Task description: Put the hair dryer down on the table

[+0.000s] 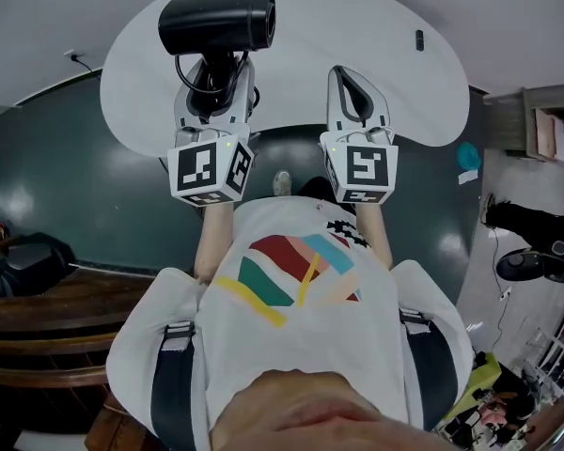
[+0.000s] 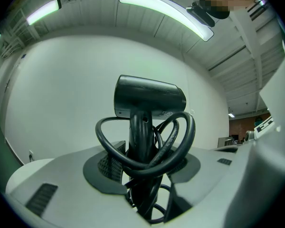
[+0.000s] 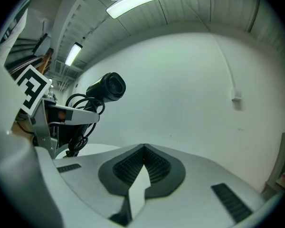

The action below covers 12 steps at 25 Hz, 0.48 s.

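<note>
Left gripper (image 2: pixel 142 163): my jaws are clamped on the handle of the black hair dryer (image 2: pixel 149 98), one pad on each side.
Hair dryer: upright in my grip, barrel on top and lying crosswise, over the near part of the white table (image 1: pixel 404 73). I cannot tell if its foot touches the top.
Cord (image 2: pixel 183 137): looped round the handle, coils hanging down between the jaws.
Right gripper (image 3: pixel 142 151): jaws together at the tips, nothing held, just beside the left one.
Table: rounded top, dark floor (image 1: pixel 75 186) around it.
</note>
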Available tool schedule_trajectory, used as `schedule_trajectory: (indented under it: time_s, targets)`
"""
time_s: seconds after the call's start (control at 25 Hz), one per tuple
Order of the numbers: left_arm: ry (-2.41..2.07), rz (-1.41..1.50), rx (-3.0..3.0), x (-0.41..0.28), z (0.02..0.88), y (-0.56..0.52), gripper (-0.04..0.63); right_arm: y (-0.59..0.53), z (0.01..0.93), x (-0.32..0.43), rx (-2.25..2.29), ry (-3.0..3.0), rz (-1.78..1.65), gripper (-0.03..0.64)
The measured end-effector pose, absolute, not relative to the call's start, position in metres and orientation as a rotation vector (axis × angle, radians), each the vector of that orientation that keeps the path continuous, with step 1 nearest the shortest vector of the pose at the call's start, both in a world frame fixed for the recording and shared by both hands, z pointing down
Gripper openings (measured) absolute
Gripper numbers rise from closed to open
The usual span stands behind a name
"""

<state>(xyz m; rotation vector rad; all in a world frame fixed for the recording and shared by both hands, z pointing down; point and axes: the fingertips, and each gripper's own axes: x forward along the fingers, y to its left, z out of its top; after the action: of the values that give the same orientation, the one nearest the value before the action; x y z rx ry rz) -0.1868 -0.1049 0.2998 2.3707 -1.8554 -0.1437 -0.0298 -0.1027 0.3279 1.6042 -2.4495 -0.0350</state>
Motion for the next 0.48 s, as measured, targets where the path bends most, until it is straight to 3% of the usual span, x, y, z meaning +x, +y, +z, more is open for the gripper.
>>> schedule_trajectory:
  time_s: [0.48]
  targets:
    - [-1.871,-0.086,2.355,-0.184,0.309,-0.104,0.227,-0.106,0.315,-0.028,1.634,-2.467,-0.072,0.005]
